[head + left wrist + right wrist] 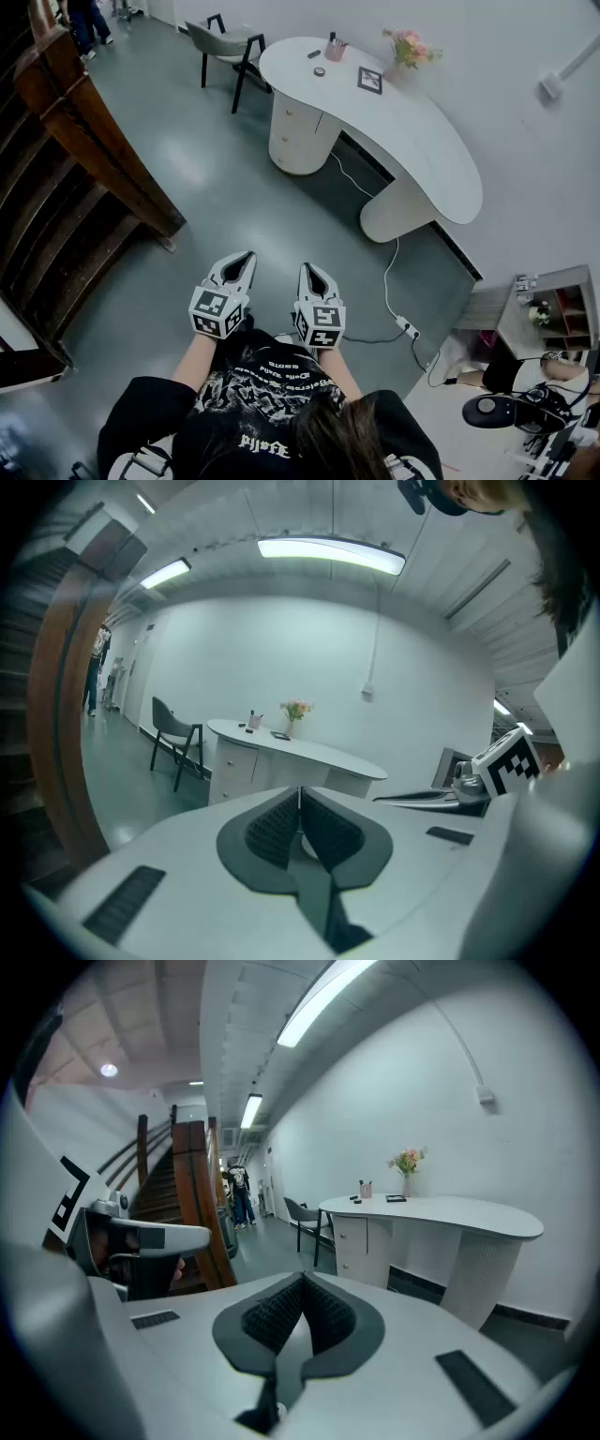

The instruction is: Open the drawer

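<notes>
A white curved desk (427,141) stands across the room, with a rounded drawer unit (298,131) under its left end. That unit's drawers (352,1234) look closed, and they show again as small drawers (230,759) in the left gripper view. My left gripper (246,256) and right gripper (307,270) are held side by side in front of the person's body, far from the desk. Both are shut with nothing between their jaws. Each points towards the desk, slightly downward.
A grey chair (225,47) stands at the desk's left end. A wooden staircase (75,178) runs along the left. On the desk are a flower vase (408,52), a pen cup (335,49) and a frame (369,80). A cable and power strip (405,326) lie on the floor.
</notes>
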A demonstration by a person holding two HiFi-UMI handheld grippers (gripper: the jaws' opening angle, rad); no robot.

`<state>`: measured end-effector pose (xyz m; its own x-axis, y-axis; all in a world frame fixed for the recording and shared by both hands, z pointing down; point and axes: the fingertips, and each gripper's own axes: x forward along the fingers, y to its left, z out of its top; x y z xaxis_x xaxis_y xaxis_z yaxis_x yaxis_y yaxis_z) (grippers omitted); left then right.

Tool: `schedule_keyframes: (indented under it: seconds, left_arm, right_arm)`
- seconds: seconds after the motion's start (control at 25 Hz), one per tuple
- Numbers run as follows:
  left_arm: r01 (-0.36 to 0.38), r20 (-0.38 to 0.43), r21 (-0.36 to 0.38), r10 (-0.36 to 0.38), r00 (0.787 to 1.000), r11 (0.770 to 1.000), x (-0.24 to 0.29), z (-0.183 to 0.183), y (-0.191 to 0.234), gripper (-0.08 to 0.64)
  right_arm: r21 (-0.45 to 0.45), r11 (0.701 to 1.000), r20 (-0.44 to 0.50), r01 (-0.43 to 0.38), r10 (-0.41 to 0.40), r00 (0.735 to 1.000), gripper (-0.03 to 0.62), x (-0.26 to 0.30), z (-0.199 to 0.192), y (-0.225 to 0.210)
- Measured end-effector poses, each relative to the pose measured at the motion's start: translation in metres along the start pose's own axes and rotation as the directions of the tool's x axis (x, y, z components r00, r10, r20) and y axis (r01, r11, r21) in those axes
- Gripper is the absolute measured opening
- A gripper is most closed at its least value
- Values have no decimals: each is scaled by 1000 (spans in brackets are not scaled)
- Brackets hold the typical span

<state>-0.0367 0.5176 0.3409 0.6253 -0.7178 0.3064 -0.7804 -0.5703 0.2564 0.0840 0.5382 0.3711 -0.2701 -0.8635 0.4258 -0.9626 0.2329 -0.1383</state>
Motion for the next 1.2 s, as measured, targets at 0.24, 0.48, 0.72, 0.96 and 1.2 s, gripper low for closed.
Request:
schedule_keyframes:
  seconds: [0.24, 0.48, 0.72, 0.96, 1.2]
  left_arm:
    - [13, -4, -23, -13, 1000, 1000, 20, 14, 52, 28]
    - [81, -2, -12, -81, 997, 997, 47, 39, 99, 28]
    - [124, 16, 30, -125, 992, 992, 58, 71, 134, 29]
    - [116, 18, 40, -117, 993, 992, 57, 74, 150, 29]
    - [107, 22, 31, -107, 994, 994, 55, 75, 160, 29]
  right_arm:
    - [27, 998, 54, 61, -63, 997, 26, 46, 32, 1]
    - [64, 988, 76, 144, -149, 986, 26, 90, 58, 5]
    - [81, 982, 110, 172, -180, 978, 26, 116, 80, 23]
    - [86, 986, 108, 143, -152, 982, 26, 128, 83, 40]
    - [110, 991, 127, 73, -87, 988, 26, 137, 90, 50]
